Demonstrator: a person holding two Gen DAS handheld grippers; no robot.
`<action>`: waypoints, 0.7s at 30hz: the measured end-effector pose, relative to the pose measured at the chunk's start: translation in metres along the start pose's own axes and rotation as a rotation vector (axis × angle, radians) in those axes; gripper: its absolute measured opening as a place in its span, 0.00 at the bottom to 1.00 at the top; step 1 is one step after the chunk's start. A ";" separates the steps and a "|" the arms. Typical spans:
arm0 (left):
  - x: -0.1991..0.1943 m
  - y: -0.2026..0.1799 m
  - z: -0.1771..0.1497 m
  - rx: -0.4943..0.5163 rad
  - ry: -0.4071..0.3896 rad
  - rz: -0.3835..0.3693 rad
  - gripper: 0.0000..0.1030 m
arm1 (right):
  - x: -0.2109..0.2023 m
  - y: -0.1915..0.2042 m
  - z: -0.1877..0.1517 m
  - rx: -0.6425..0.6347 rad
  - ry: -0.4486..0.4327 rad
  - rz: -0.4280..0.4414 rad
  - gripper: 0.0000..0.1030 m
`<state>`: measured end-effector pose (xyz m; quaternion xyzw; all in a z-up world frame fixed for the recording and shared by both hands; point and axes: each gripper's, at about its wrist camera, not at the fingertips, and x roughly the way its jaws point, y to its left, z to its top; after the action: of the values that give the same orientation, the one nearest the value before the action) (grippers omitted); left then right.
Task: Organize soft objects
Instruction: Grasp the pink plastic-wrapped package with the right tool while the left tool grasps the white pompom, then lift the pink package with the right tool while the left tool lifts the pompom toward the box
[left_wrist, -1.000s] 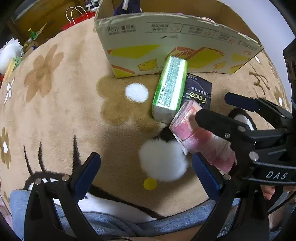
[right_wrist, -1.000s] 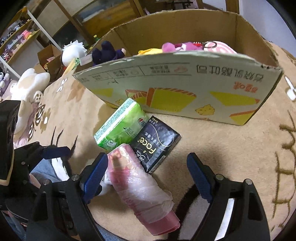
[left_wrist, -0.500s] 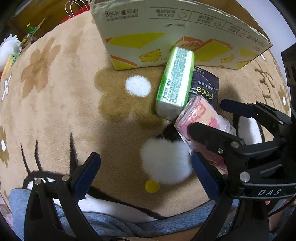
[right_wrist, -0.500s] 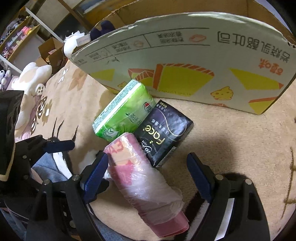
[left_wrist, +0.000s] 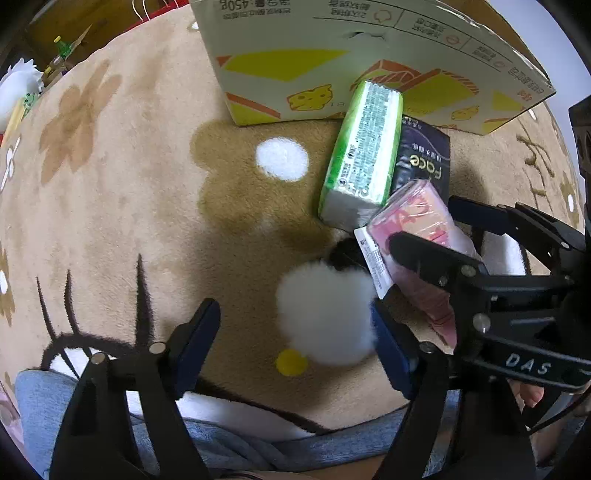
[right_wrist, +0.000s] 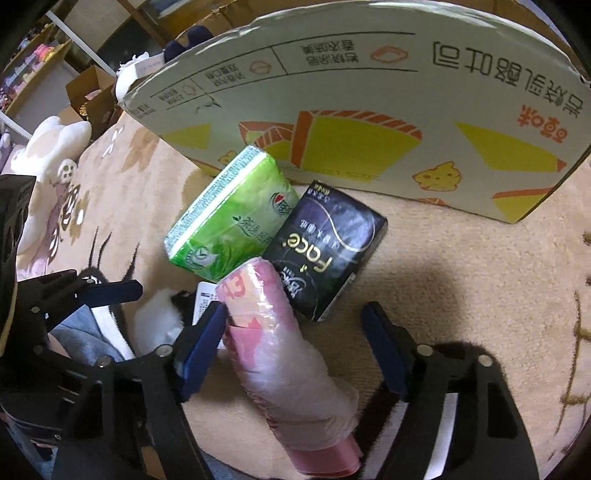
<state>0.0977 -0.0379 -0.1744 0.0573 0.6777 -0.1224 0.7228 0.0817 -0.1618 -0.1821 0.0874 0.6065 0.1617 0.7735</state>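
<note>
A pink plastic-wrapped roll (right_wrist: 275, 343) lies on the tan carpet between the fingers of my right gripper (right_wrist: 295, 347), which is open around it; its left finger (right_wrist: 201, 345) is close against the roll. The roll also shows in the left wrist view (left_wrist: 417, 236). A green tissue pack (right_wrist: 232, 221) and a black "Face" tissue pack (right_wrist: 325, 251) lie just beyond it, against a cardboard box (right_wrist: 351, 99). My left gripper (left_wrist: 295, 343) is open and empty over a white spot on the carpet, left of the roll.
The box (left_wrist: 332, 51) holds plush toys, mostly hidden behind its near wall. White plush toys (right_wrist: 48, 147) and a small carton (right_wrist: 92, 99) lie at the far left. My jeans-clad leg (left_wrist: 221, 443) is under the grippers.
Both grippers have moved down and forward toward the packs. The right gripper's fingers have come closer around the pink roll, which stays on the carpet.
</note>
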 end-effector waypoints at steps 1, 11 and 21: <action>0.001 -0.001 0.000 0.003 0.000 0.002 0.71 | -0.001 -0.001 0.000 0.002 0.000 -0.006 0.70; 0.003 -0.004 -0.002 0.016 -0.017 -0.025 0.33 | -0.006 -0.011 -0.002 0.041 0.010 -0.005 0.57; -0.014 -0.010 -0.005 0.031 -0.088 -0.068 0.17 | -0.012 -0.016 -0.009 0.071 0.020 0.034 0.21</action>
<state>0.0896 -0.0450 -0.1596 0.0396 0.6447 -0.1597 0.7465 0.0727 -0.1812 -0.1791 0.1235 0.6180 0.1542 0.7610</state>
